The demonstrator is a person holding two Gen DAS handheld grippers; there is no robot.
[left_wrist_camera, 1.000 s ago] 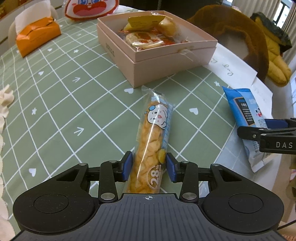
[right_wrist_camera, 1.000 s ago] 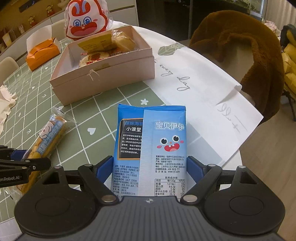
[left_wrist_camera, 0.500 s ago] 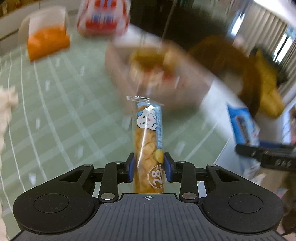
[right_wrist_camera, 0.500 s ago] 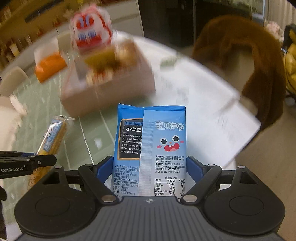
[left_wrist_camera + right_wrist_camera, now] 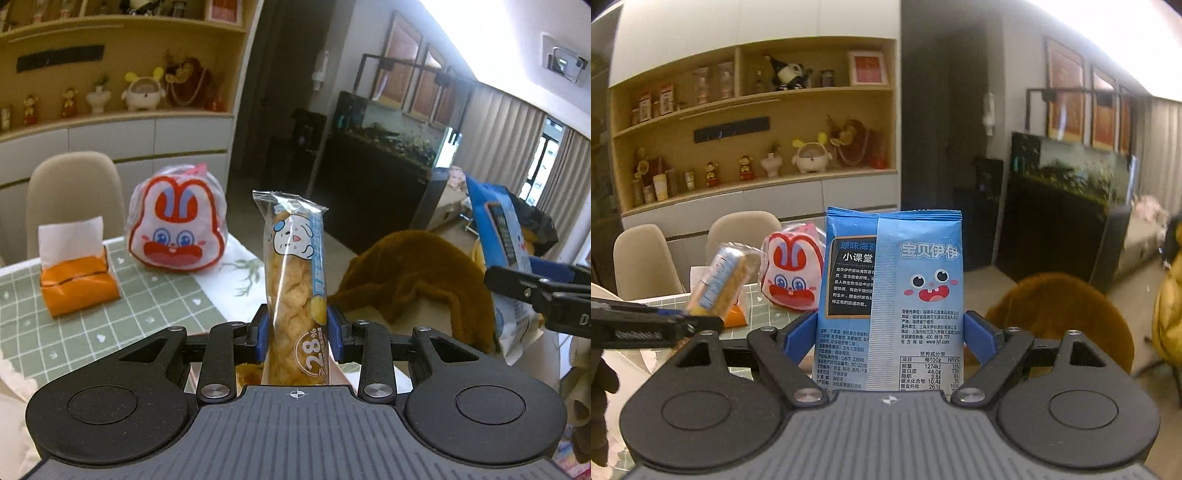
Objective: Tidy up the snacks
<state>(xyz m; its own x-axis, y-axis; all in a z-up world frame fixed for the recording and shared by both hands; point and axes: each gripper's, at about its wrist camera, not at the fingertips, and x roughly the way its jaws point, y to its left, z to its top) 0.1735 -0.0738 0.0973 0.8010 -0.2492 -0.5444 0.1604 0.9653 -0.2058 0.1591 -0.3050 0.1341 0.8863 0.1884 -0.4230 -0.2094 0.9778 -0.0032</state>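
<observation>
The left hand-held gripper [image 5: 297, 328] is clamping its blue pads [image 5: 261, 330] on the lower part of a long clear-wrapped pastry stick [image 5: 295, 280], which is standing upright between them, lifted clear of the counter [image 5: 110, 314]; its jaws have just been closing onto the wrapper. The right hand-held gripper [image 5: 890, 339] is gripping a wide blue snack packet [image 5: 892, 295] by its two side edges (the printed back of the pack, with a cartoon face, is facing the camera), and that packet too is being held in the air. From each wrist view the other gripper's load is showing at the frame's edge: the blue packet at right, the pastry stick at left. Beyond the grippers, on the green grid cloth, a rabbit-faced bag [image 5: 177, 225] is sitting beside an orange tissue pouch [image 5: 75, 284]. A brown fuzzy garment [image 5: 417, 277] is lying draped at right, and beige chairs [image 5: 74, 192] are standing behind the counter.
</observation>
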